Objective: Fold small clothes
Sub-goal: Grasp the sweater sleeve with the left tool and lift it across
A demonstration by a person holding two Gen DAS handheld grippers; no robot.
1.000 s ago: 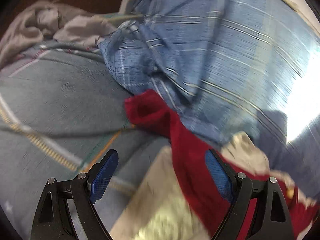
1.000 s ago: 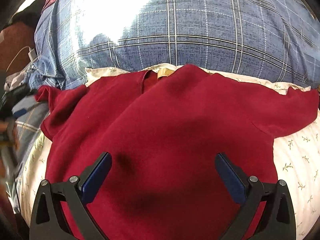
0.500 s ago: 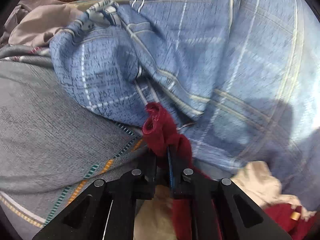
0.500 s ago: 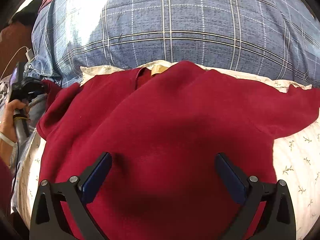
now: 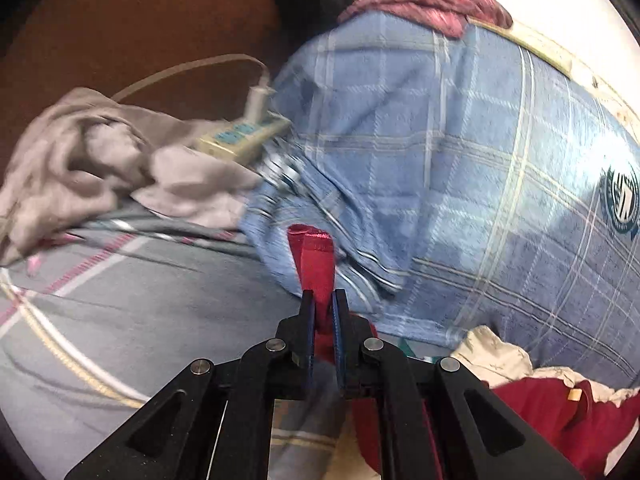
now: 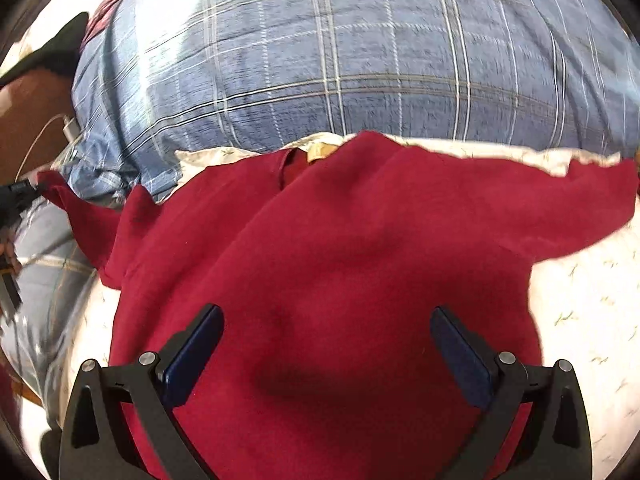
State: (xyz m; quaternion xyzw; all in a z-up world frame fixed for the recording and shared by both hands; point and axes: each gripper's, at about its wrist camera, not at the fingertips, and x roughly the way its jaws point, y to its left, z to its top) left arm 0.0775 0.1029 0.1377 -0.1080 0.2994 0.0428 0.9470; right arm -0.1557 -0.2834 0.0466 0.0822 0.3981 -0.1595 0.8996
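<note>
On the bed — left gripper point(image 5: 323, 304) clamps red shirt point(image 6: 320, 280) sleeve | right gripper point(image 6: 326, 344) spread wide above it

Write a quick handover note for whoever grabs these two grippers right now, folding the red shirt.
Left gripper: shut on the red shirt's left sleeve end, pulled out toward the grey bedding.
Right gripper: open, over the shirt's lower body, holding nothing.
Shirt lies spread on the floral cloth, collar toward the blue plaid pillow.
Done: sleeve gripped.
Left: all folds; probably bring that sleeve across the body first.
</note>
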